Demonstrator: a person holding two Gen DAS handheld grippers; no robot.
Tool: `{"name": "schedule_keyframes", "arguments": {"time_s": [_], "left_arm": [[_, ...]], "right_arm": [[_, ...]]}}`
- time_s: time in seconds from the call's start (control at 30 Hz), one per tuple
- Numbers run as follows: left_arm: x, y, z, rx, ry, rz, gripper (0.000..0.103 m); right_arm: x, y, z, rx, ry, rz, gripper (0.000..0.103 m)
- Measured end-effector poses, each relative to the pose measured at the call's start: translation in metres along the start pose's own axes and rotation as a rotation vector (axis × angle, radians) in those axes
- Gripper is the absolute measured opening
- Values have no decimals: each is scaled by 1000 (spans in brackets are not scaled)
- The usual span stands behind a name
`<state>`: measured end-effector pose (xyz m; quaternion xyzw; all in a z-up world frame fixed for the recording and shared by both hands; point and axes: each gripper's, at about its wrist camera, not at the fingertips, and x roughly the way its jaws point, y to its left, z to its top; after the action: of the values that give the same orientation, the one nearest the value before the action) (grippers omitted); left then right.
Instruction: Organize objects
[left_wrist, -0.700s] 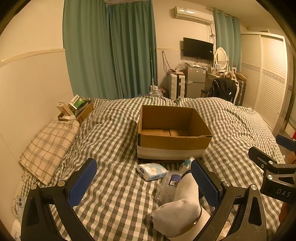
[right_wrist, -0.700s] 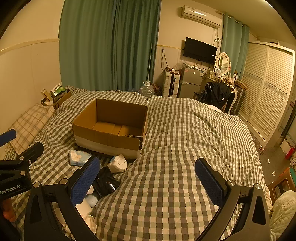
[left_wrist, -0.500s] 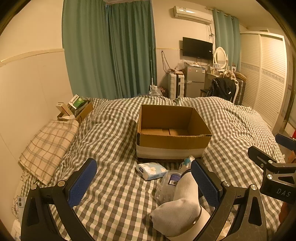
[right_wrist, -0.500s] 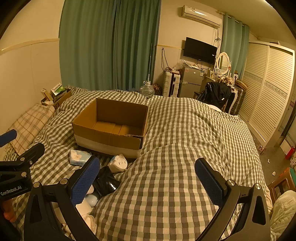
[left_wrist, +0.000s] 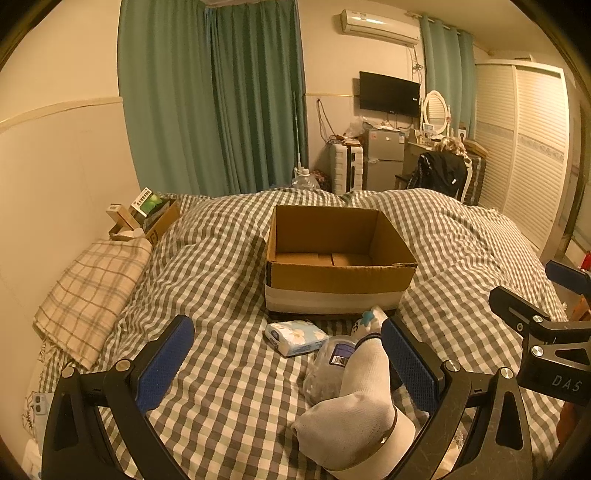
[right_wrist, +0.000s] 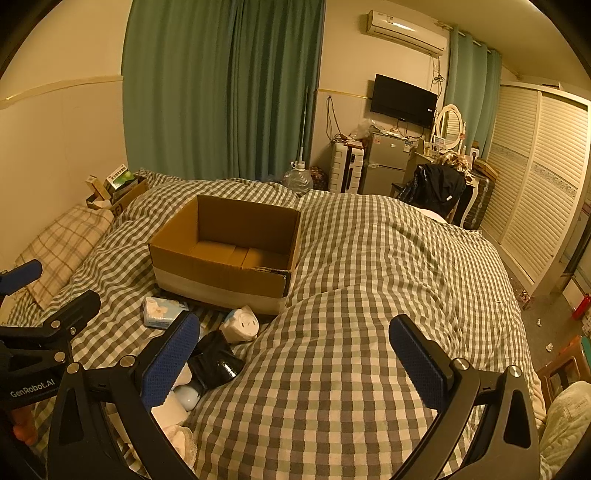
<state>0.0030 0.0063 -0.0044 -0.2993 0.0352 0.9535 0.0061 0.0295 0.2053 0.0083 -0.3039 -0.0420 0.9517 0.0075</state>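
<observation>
From your left wrist, your left gripper (left_wrist: 286, 352) hovers with fingers wide and empty above the bed (left_wrist: 207, 280); the box (left_wrist: 338, 264) sits mid-bed, bare inside; tissue pack (left_wrist: 295, 334), bottle (left_wrist: 328, 365) and sock (left_wrist: 356, 402) lie just before it. From your right wrist, your right gripper (right_wrist: 291, 354) is equally wide; nothing has shifted in the last moment, so sorting hasn't begun.

We see a matt brown cardboard box (left_wrist: 340, 273) on a soft checked cloth duvet (left_wrist: 221, 258), a knitted sock (left_wrist: 364, 391), a glossy crinkled plastic bottle (left_wrist: 325, 373), and fingers (left_wrist: 166, 363) padded in textured blue rubber.
</observation>
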Motion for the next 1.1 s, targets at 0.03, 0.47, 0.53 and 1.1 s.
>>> {"name": "schedule_keyframes", "arguments": {"time_s": [0.03, 0.47, 0.53, 1.1], "left_arm": [[-1, 0, 0, 3, 0, -6, 103], [-8, -9, 6, 34, -7, -9, 103], [-9, -11, 6, 39, -5, -6, 103], [63, -28, -44, 54, 287, -133, 98]], "right_arm": [[0, 0, 0, 0, 0, 1, 103], [-10, -3, 7, 1, -18, 4, 103], [-13, -4, 8, 1, -23, 8, 103], [6, -9, -3, 7, 32, 16, 103]]}}
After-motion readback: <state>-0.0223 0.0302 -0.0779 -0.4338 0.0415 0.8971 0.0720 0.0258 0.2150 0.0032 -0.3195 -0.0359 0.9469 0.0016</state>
